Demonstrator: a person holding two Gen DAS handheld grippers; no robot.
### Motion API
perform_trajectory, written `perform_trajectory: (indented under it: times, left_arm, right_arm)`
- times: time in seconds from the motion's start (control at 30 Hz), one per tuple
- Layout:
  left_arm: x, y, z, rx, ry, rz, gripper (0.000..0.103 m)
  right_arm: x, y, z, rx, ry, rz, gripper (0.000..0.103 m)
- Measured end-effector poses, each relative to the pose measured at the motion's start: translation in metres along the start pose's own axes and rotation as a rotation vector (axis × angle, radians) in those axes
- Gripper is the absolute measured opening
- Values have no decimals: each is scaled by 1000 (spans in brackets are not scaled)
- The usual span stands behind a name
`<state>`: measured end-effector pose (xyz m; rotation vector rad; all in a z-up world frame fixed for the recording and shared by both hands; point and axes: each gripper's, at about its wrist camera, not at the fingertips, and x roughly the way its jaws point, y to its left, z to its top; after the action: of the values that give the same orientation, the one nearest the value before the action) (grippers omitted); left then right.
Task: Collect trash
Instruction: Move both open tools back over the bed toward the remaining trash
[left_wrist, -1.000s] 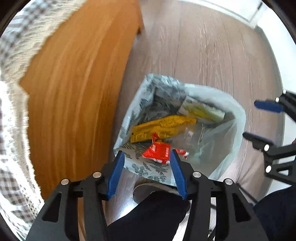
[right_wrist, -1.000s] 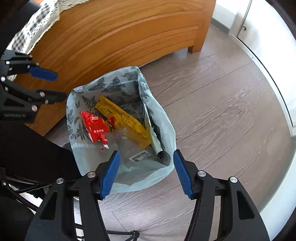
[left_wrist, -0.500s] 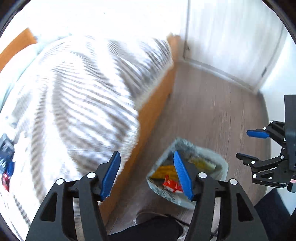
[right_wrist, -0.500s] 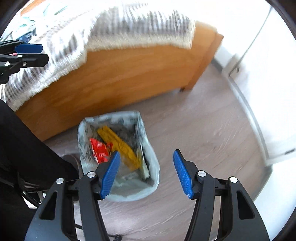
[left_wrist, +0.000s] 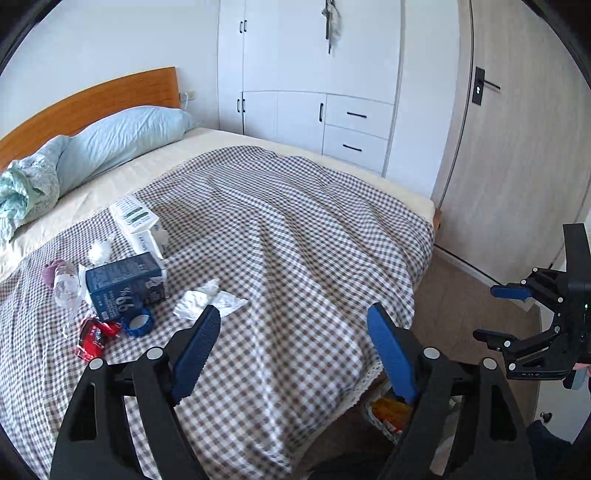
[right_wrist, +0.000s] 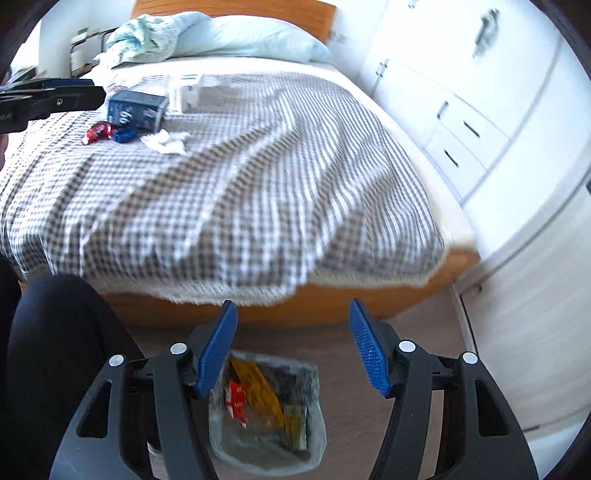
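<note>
Checked brown-and-white cloth covers the bed (left_wrist: 295, 236), the biggest thing in both views, with a pale blue pillow (left_wrist: 122, 140) at the wooden headboard and a white wardrobe (left_wrist: 314, 74) behind it. On the floor by the foot of the bed stands the trash bag (right_wrist: 266, 435), a clear liner with a leaf-printed rim; in the right wrist view it holds a yellow wrapper, a red wrapper and other packets.

The loose litter lies together on the cloth, toward the pillow side. A dark blue carton (left_wrist: 123, 284) lies on its side, and a white box (left_wrist: 136, 221) lies just behind it. A crushed plastic bottle (left_wrist: 64, 284) rests beside the carton. A crumpled white tissue (left_wrist: 207, 299) sits nearest the bed's middle; a second small wad (left_wrist: 99, 251) lies near the white box. A blue tape ring (left_wrist: 138, 321) touches the carton's near edge, and a red wrapper (left_wrist: 94, 334) lies just beside the ring.

The left gripper (left_wrist: 293, 343) hangs above the cloth with its blue pads wide apart; its jaws have just been opening and nothing is between them or touching them. The right gripper (right_wrist: 291, 347) is over the floor above the bag, pads likewise spread and empty, clear of the bag's rim.
</note>
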<state>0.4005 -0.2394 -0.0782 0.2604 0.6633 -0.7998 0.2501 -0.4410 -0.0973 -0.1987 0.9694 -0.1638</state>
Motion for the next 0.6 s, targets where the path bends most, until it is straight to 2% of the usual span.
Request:
perform_trajectory:
  times: [0.07, 0.13, 0.23, 0.37, 0.43, 0.53, 0.6]
  left_arm:
    - [-2, 37, -4, 6, -9, 49, 86]
    - [1, 75, -8, 31, -10, 137, 88]
    - [15, 129, -11, 92, 25, 243, 90]
    - [48, 188, -14, 159, 83, 288, 90]
    - [66, 203, -12, 222, 98, 278, 92]
    - [92, 217, -13, 339, 128, 179, 94]
    - [111, 225, -11, 356, 166, 99, 94]
  right_arm:
    - [3, 15, 16, -31, -19, 22, 61]
    - [8, 32, 32, -65, -30, 42, 63]
    - [26, 54, 54, -112, -29, 66, 63]
    - [43, 76, 84, -155, -43, 101, 63]
    - [53, 84, 101, -165, -58, 110, 63]
    - [67, 87, 120, -154, -76, 126, 63]
    - [79, 87, 128, -135, -76, 145, 63]
